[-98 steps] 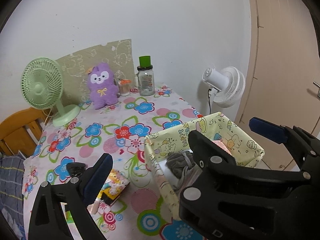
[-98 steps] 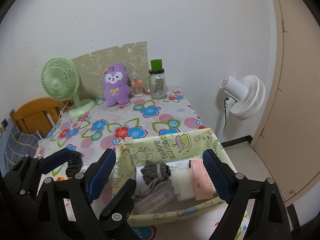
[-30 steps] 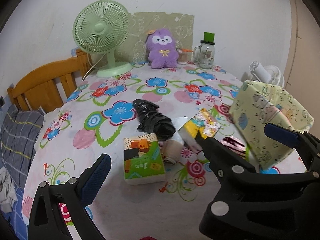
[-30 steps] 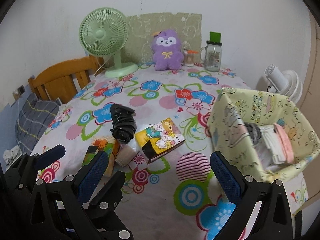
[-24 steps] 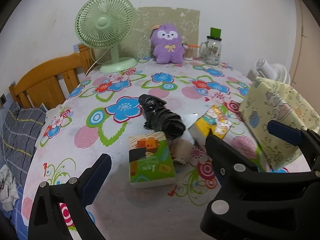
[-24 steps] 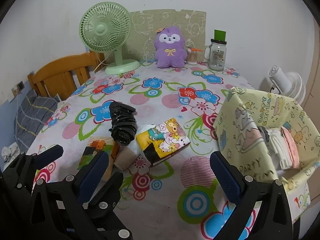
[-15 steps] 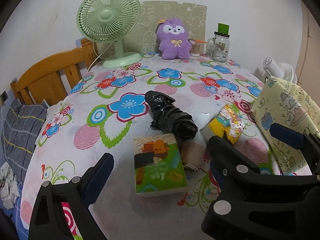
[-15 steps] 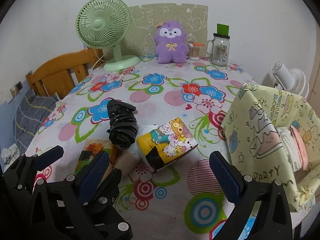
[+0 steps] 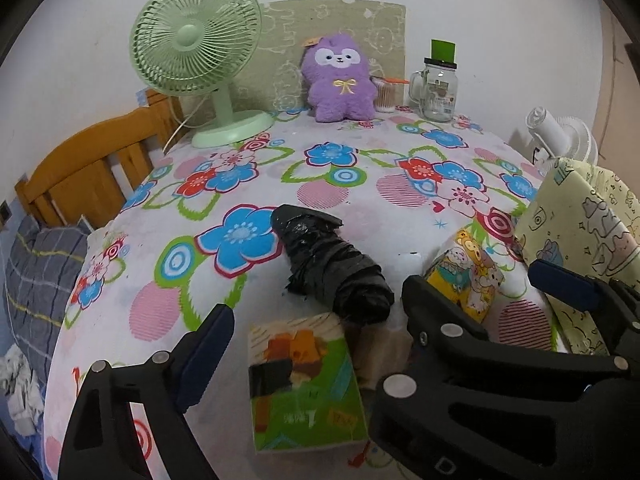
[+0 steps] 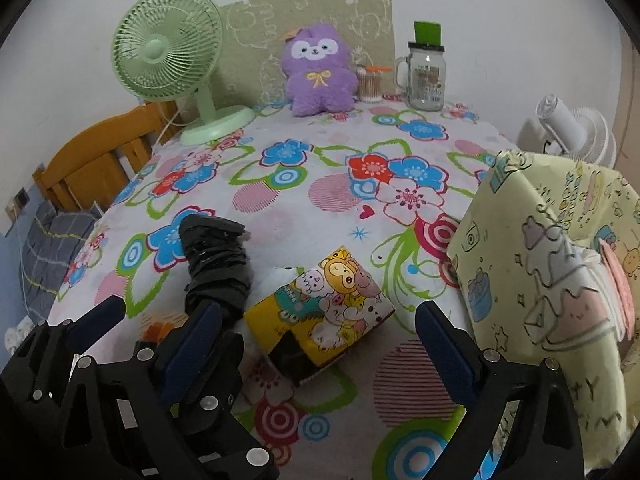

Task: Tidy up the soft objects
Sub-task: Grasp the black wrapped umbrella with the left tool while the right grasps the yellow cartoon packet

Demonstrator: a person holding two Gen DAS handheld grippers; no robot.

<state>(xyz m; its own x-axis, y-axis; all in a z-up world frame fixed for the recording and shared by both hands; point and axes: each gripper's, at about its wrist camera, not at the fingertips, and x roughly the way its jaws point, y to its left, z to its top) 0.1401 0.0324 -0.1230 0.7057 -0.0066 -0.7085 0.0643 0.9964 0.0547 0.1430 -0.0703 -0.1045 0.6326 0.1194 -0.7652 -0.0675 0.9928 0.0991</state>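
The left claw (image 9: 380, 308) is spread wide and holds nothing; the green tissue pack (image 9: 306, 384) lies on the flowered surface (image 9: 360, 168) between its fingers, near the camera. Just beyond it a black wrapped bundle (image 9: 332, 266) rests, with a beige roll (image 9: 380, 346) tucked at its near end. To the right, the right claw (image 10: 316, 340) is also wide and empty, the yellow cartoon tissue pack (image 10: 324, 304) lying between its fingers. The yellow fabric bin (image 10: 560, 260) stands at the far right edge. Compared with a second ago, both claws are closer to the packs, which now fill more of each view.
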